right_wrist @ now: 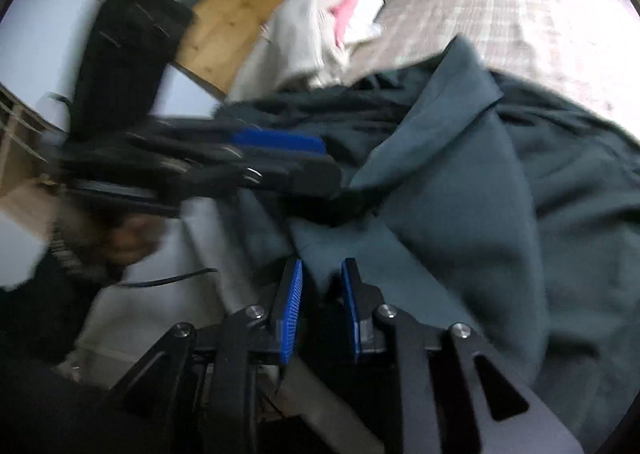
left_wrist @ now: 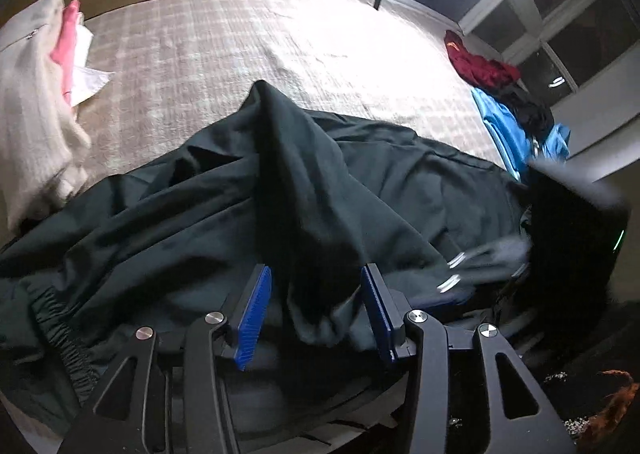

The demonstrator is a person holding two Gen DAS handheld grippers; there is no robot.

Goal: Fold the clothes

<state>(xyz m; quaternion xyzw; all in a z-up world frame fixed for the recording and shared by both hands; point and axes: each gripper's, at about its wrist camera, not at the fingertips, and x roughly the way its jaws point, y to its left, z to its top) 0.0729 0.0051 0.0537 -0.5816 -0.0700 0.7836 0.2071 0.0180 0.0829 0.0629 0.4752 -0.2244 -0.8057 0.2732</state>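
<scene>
Both hand-held grippers (left_wrist: 316,314) (right_wrist: 320,302) over dk garment (left_wrist: 200,213).

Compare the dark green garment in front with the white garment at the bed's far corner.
The dark green garment is spread wide and rumpled, with one fold standing up in a peak; the white garment is bunched in a heap. The green one looks thin and smooth; the white one looks fuzzy and thick. The green one lies alone; the white one has a pink cloth beside it. Both lie on the checked bedcover, unfolded.
</scene>
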